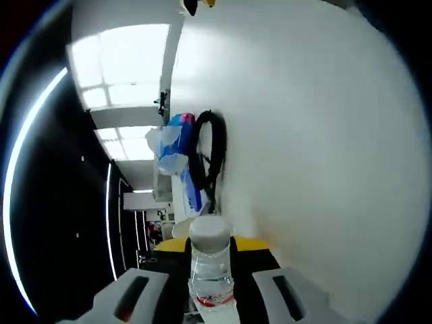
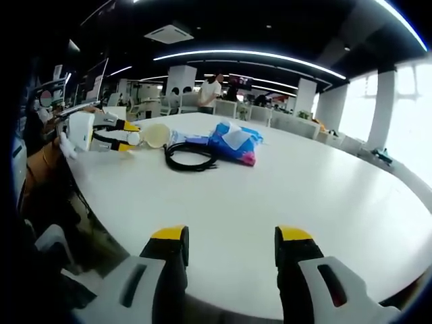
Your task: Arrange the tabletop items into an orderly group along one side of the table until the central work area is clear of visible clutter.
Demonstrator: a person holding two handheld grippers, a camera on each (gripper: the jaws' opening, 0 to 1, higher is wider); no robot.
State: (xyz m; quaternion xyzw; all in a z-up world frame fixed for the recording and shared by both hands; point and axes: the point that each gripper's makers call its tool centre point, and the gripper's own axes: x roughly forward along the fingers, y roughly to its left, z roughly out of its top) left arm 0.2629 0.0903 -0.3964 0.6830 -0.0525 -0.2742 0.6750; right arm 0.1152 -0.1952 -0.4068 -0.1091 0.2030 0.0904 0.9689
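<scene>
A clear water bottle with a white cap sits between the yellow-tipped jaws of my left gripper, which is shut on it. This view is rolled, so the white table stands on the right. Beyond the bottle lie a coiled black cable and a blue tissue pack. In the right gripper view my right gripper hangs open over the table's near edge, holding nothing. Far left there, the left gripper holds the bottle sideways beside a cream round cup, the cable and the blue pack.
A white and blue packet lies between the cup and the blue pack. The broad white table stretches right toward windows. A person stands in the background among desks. Someone's sleeve is at the left edge.
</scene>
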